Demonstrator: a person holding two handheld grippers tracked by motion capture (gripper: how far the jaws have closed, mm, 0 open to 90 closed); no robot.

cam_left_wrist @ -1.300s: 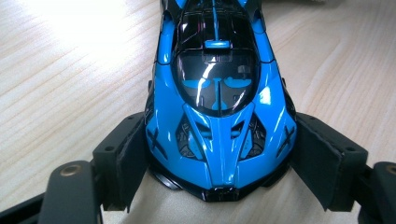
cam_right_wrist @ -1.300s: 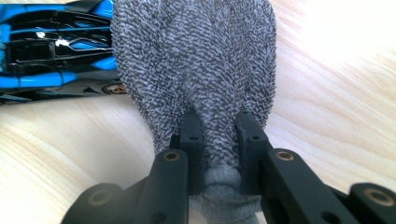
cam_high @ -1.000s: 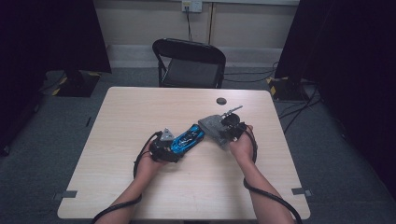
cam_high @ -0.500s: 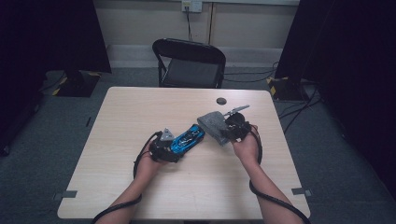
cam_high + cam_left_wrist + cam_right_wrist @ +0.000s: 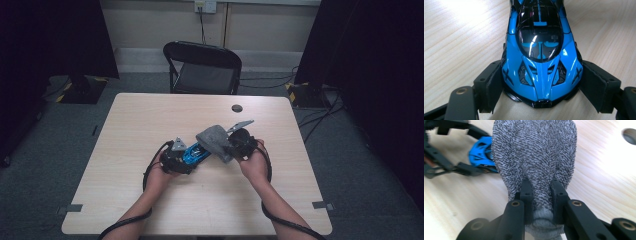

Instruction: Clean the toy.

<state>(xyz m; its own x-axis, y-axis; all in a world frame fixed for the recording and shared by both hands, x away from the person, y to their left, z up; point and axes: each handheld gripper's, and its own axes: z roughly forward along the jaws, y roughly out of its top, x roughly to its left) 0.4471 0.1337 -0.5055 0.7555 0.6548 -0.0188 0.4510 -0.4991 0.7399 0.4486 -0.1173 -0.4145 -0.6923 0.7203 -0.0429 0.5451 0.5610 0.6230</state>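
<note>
A blue and black toy car [image 5: 541,50] [image 5: 196,152] rests on the wooden table [image 5: 150,120]. My left gripper [image 5: 541,87] [image 5: 175,159] is shut on its near end, one pad against each side. A grey knitted cloth [image 5: 536,155] [image 5: 215,140] is pinched at its bunched edge by my right gripper [image 5: 541,192] [image 5: 240,144]. The cloth hangs over the car's far end, and the blue car [image 5: 481,155] shows past its left edge in the right gripper view.
A small dark round disc [image 5: 237,108] lies on the table near its far edge, also a disc [image 5: 630,135] at the upper right of the right gripper view. A black folding chair [image 5: 202,65] stands beyond the table. Dark curtains flank the room.
My right gripper has carried the grey cloth leftward, further over the car's far end. The left gripper and car have stayed put.
</note>
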